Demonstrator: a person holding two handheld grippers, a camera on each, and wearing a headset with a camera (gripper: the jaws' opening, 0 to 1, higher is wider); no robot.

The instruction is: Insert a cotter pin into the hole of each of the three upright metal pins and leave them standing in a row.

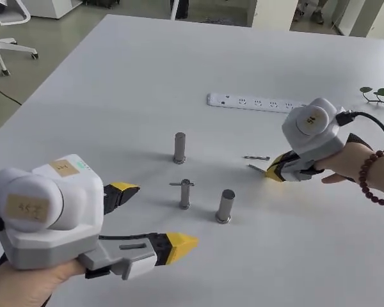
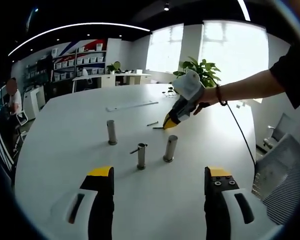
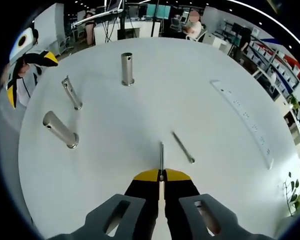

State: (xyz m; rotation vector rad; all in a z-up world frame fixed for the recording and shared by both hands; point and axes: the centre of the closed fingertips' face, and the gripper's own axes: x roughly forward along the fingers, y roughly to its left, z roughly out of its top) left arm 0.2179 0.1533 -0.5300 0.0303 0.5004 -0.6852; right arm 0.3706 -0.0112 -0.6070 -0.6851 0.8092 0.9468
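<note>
My left gripper (image 1: 152,214) hung wide open and empty near the front edge of the worktop (image 1: 115,83). Mid-worktop stood three metal pins: the rear pin (image 1: 180,148) and right pin (image 1: 226,206) bare, the middle pin (image 1: 185,194) carrying a fitted cotter pin (image 1: 176,184). Right of them a loose cotter pin (image 1: 257,157) lay flat. My right gripper (image 1: 273,171) was pinched shut on the held cotter pin (image 1: 256,169) by its end. I judged that such a thin grip could let it swivel, miss the hole and topple a pin.

A cotter pin (image 1: 256,157) lies right of upright pins (image 1: 225,206).
</note>
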